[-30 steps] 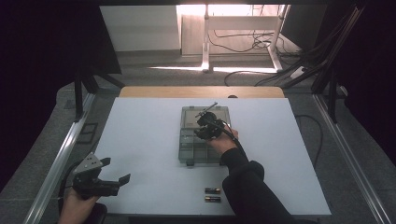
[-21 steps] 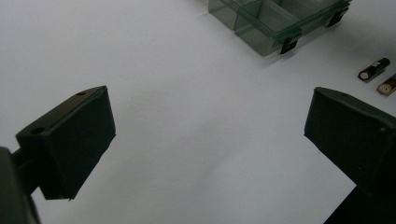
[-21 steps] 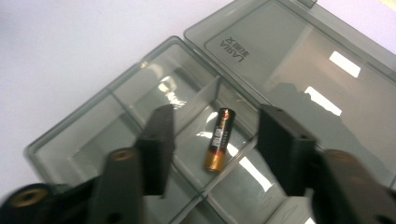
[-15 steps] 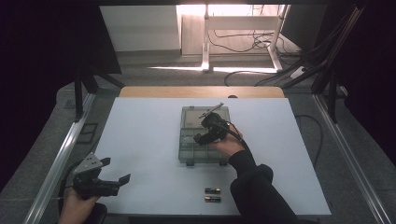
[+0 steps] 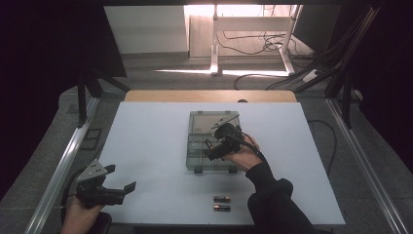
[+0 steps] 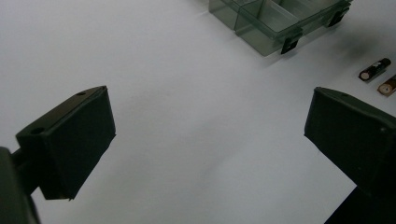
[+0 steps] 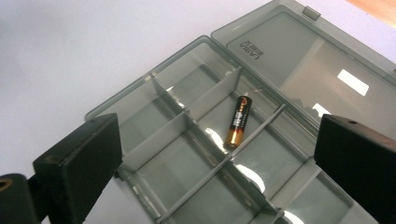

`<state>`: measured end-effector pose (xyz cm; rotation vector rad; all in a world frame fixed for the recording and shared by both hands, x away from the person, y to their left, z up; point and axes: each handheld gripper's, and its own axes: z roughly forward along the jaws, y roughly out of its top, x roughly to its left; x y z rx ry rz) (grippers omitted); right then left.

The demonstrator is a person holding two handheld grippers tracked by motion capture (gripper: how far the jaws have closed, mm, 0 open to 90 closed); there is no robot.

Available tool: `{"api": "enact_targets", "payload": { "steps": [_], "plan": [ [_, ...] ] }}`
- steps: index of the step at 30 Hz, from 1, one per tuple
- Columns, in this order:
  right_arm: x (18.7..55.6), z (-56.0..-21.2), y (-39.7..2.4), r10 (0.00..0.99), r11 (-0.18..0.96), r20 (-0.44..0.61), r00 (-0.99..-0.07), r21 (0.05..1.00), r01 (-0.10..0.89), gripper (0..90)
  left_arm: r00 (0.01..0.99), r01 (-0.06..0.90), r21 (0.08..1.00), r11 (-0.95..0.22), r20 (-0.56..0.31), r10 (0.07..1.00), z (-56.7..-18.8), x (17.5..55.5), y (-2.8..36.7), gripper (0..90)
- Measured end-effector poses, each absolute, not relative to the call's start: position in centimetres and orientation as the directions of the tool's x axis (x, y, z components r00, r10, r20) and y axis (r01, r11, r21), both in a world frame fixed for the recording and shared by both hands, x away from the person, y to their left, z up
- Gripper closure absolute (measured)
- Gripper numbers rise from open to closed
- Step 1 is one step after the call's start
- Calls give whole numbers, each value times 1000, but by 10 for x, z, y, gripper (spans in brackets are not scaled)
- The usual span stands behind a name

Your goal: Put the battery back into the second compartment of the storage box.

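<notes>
The left gripper [image 6: 205, 140] holds its black jaws wide apart over the bare white table [image 6: 187, 116]. Far right sit a clear compartment box [image 6: 261, 21] and two batteries [image 6: 379, 74].

White tabletop [image 5: 146, 146] on a wooden-edged table, grey floor [image 5: 160, 68], white desk legs [image 5: 214, 48], tangled cables [image 5: 253, 44], dark surroundings.

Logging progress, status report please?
Right gripper open, jaws just opened, nothing between. Battery in organiser box. Left gripper open, idle. Nothing obstructing.
</notes>
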<state>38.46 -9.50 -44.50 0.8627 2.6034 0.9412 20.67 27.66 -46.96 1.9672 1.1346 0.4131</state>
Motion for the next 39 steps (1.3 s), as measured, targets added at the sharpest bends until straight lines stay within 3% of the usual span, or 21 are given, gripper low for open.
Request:
{"api": "enact_targets", "payload": {
  "steps": [4, 19, 29, 39],
  "plan": [
    [376, -444, -98, 589, 628, -41, -807, 652, 425, 0, 543, 568, 778, -268, -109, 833, -470, 207, 277, 21],
    [343, -440, -116, 543, 610, 60, -837, 658, 442, 0, 548, 562, 780, -276, -101, 830, -469, 206, 276, 21],
    [321, -437, -131, 560, 600, 29, -828, 675, 429, 0, 548, 561, 780, -276, -100, 830, -469, 206, 276, 21],
    [302, -447, -141, 579, 632, 36, -815, 613, 475, 0, 547, 562, 780, -277, -99, 831, -469, 206, 276, 21]
  ]
}}
